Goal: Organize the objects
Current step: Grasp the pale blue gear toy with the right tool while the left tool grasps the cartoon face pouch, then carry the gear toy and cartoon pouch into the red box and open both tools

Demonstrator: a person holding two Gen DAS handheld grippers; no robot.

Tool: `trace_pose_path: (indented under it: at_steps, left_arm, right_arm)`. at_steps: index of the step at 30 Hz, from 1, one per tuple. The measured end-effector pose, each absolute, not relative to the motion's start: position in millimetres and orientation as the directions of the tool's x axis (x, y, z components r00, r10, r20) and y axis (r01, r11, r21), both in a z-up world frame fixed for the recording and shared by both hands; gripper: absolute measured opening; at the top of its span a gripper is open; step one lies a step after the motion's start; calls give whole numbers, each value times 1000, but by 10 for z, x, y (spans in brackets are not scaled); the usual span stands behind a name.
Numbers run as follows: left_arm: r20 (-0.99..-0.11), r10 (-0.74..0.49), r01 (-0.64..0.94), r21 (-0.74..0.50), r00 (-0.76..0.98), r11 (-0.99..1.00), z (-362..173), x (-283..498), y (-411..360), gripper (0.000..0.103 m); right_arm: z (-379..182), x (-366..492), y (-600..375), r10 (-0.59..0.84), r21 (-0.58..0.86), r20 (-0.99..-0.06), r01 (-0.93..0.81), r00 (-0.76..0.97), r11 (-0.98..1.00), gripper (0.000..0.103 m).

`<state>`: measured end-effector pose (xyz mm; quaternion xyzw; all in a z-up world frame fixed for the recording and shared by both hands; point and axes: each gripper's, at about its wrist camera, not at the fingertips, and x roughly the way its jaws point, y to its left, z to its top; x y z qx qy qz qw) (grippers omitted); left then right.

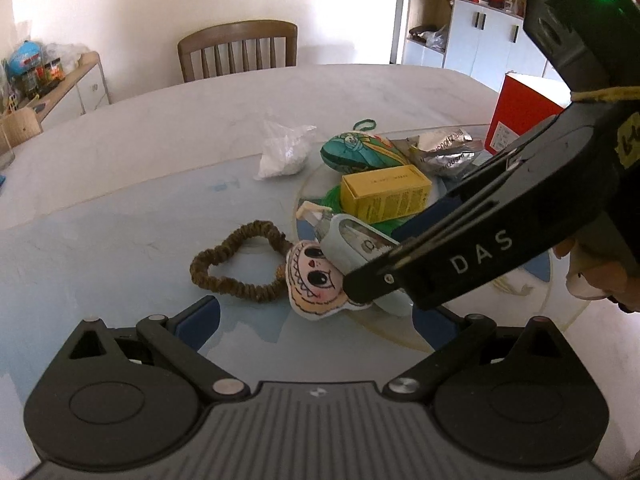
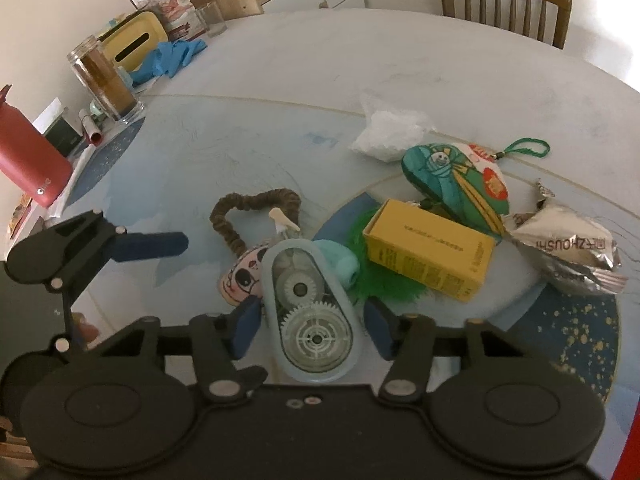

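A pale blue correction-tape dispenser (image 2: 310,312) with white gears lies between the pads of my right gripper (image 2: 312,330), whose jaws are wide and not pressing it. It also shows in the left wrist view (image 1: 356,244), under the right gripper (image 1: 376,280). Under it lies a doll-face charm (image 1: 316,280) on a brown scrunchie (image 1: 236,264). Beside it are a yellow box (image 2: 430,250), green fluffy thing (image 2: 384,280), green painted pouch (image 2: 456,182), silver snack bag (image 2: 568,250). My left gripper (image 1: 316,320) is open and empty, near the charm.
A white plastic bag (image 2: 390,136) lies further back. A red box (image 1: 524,108) stands at the right. A red bottle (image 2: 28,160), a clear jar (image 2: 106,80), a yellow tissue box (image 2: 134,42) and blue gloves (image 2: 168,58) sit at the table's left. A wooden chair (image 1: 240,50) stands behind.
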<state>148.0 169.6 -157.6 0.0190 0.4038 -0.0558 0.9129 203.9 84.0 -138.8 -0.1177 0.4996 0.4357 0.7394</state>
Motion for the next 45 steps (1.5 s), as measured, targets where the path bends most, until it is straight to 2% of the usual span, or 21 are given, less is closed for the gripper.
trace_pose_path:
  at_steps: [9, 13, 17, 25, 27, 30, 36, 45]
  left_arm:
    - [-725, -112, 132, -30, 679, 991, -1567, 1519, 1719, 102]
    - [-720, -105, 144, -7, 686, 990, -1581, 1552, 1675, 102]
    - [-715, -94, 161, 27, 692, 987, -1603, 1596, 1616, 98]
    - [-729, -57, 162, 75, 682, 984, -1670, 1709, 1517, 70]
    - [-735, -44, 164, 92, 677, 982, -1683, 1719, 1485, 53]
    - [-734, -20, 152, 114, 679, 982, -1687, 1714, 1459, 46]
    - [-739, 14, 124, 131, 674, 984, -1612, 1702, 1415, 40]
    - [-735, -33, 81, 29, 677, 996, -1192, 1570, 1285, 40]
  right_arm:
    - [-1351, 2091, 743, 544, 291, -831, -741, 117, 604, 52]
    - [-1311, 2151, 588, 548, 311, -828, -716, 120, 625, 52]
    - [-1304, 2140, 450, 532, 298, -837, -707, 131, 642, 52]
    - [-1311, 2091, 182, 516, 295, -842, -669, 155, 682, 52]
    - [-1307, 2068, 132, 514, 296, -843, -659, 161, 691, 52]
    - [-1280, 2028, 60, 515, 299, -840, -647, 170, 701, 52]
    - [-1163, 1940, -105, 521, 305, -831, -624, 195, 720, 52]
    - [-843, 1852, -467, 508, 283, -822, -590, 256, 756, 52]
